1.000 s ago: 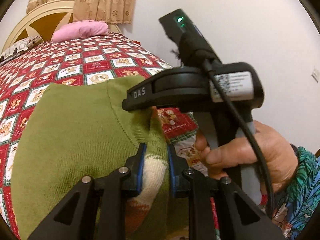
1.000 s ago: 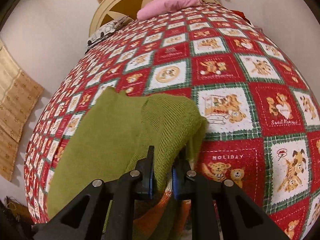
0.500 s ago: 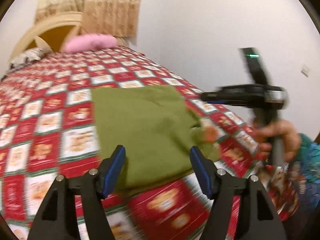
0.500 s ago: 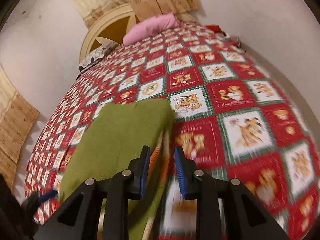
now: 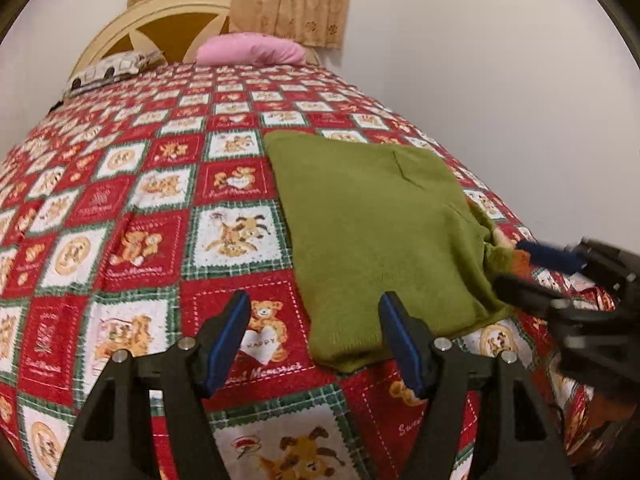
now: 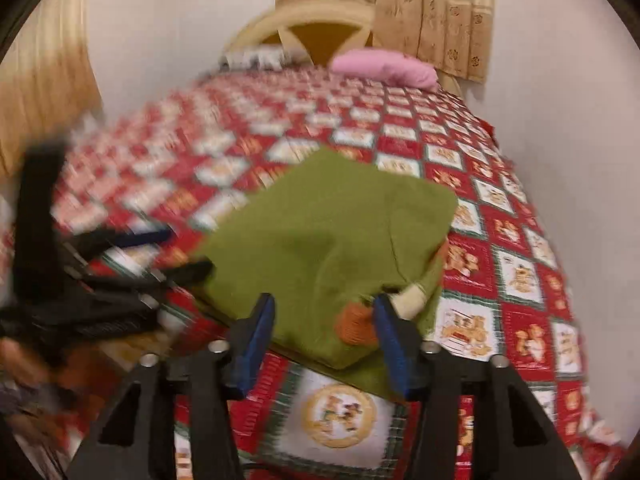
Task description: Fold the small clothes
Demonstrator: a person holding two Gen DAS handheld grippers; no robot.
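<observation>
Left gripper (image 5: 316, 340): jaws apart, nothing between them; above the quilt (image 5: 132, 216).
Right gripper (image 6: 324, 344): jaws apart, nothing clamped.
Sweater (image 5: 376, 232): folded, flat on the quilt; its near corner lies between the right jaws and just beside the left gripper's right jaw.
Pillow (image 5: 252, 50): far beyond both jaws, by the headboard (image 5: 132, 20).

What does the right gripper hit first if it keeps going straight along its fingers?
Most likely the folded green sweater: the right gripper is open, its near edge and orange cuff directly ahead between the fingers. Depth is blurred.
</observation>
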